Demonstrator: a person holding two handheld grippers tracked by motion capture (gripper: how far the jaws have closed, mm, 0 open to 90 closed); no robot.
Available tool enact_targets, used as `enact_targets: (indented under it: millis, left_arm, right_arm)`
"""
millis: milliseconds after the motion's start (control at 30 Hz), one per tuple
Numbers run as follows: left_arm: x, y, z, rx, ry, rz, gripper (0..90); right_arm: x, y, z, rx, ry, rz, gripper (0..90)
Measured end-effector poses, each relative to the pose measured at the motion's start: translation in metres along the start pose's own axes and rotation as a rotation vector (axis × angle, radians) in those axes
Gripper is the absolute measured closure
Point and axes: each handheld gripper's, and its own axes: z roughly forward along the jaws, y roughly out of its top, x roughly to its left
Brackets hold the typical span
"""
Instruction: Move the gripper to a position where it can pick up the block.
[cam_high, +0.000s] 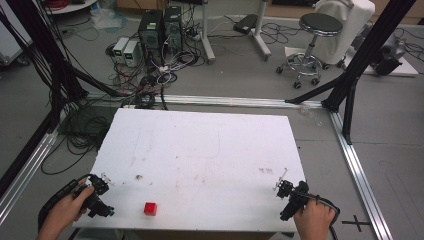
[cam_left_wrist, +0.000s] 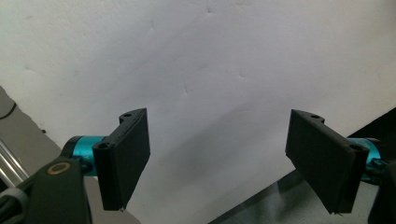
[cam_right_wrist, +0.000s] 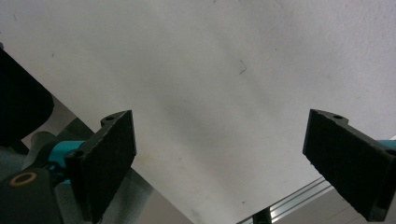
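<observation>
On the white table (cam_high: 200, 150), a small red cube (cam_high: 150, 208) is seen near the front edge, left of centre, standing alone on the bare surface. It lies between the two grippers but much nearer the left one, touching neither.

At the table's front-left corner the left gripper (cam_high: 104, 178) is held in the person's left hand (cam_high: 67, 212), w/ a black cable looped back from it past the forearm. In the left gripper view its jaws are shown wide apart, black pads facing each other, nothing between them; only scuffed white tabletop is seen beyond, plus a strip of grey floor at the lower corners.

At the front-right corner the right gripper (cam_high: 281, 181) is held in the right hand (cam_high: 314, 220), also w/ a cable trailing. In the right gripper view its jaws are likewise spread wide and empty, over the white surface; an aluminium rail is glimpsed past the table edge at the bottom right.

Faint brown stains are noted on the tabletop, approx. mid-left and near the right gripper. Whether either gripper's tips rest on the table or hover just above cannot be told from the high view.

Beyond the table, on the grey floor, are seen: black PC towers (cam_high: 160, 27) amid a tangle of cables, a round black stool (cam_high: 315, 30) on a chrome castor base, and a black frame strut (cam_high: 370, 45) at the right.
</observation>
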Motion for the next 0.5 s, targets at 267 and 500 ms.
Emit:
enact_targets:
  millis: [267, 500]
  left_arm:
    - [-0.0005, 0.0005, -0.0017, -0.003, 0.006, 0.000, 22.2]
    - [-0.0006, 0.0006, -0.0029, -0.004, 0.002, -0.002, 22.2]
  right_arm:
    - [-0.0001, -0.0009, -0.0013, -0.006, 0.000, 0.001, 8.8]
    - [-0.0003, -0.0013, -0.0025, -0.014, -0.002, 0.006, 8.9]
